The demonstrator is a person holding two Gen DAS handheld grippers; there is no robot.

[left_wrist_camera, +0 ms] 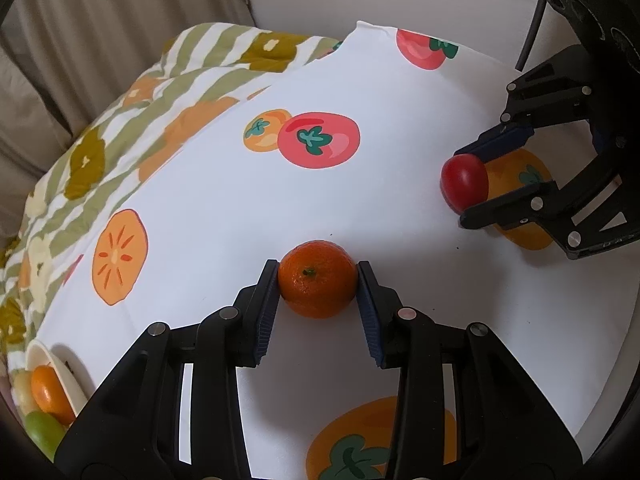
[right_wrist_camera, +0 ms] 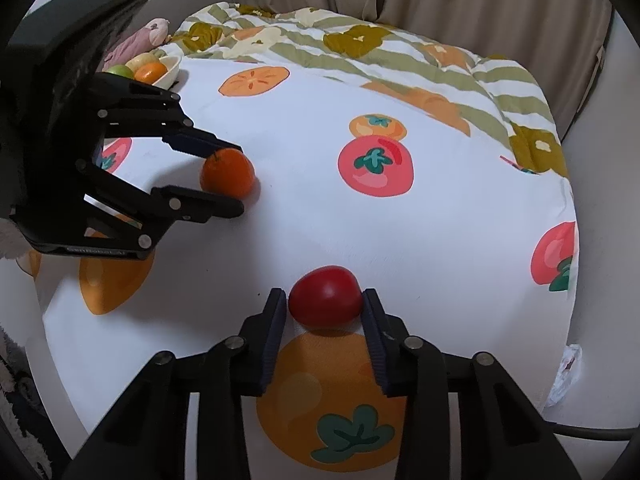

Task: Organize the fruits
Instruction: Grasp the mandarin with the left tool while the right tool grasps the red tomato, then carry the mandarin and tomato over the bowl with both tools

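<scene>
While the left gripper (left_wrist_camera: 317,280) clamps the orange (left_wrist_camera: 317,279) and the right gripper (right_wrist_camera: 325,300) clamps the red fruit (right_wrist_camera: 326,297) — both pinched only at the fingertips — either round fruit could roll out forward.

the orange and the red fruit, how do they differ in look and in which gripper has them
The orange is orange with a dimpled skin and a small green stem scar; the red fruit is deep red, smooth and glossy. The orange is round, the red fruit slightly pointed at one side. The left gripper clamps the orange; the right gripper clamps the red fruit. Both rest on the printed cloth, each squeezed between blue-padded fingers.
</scene>
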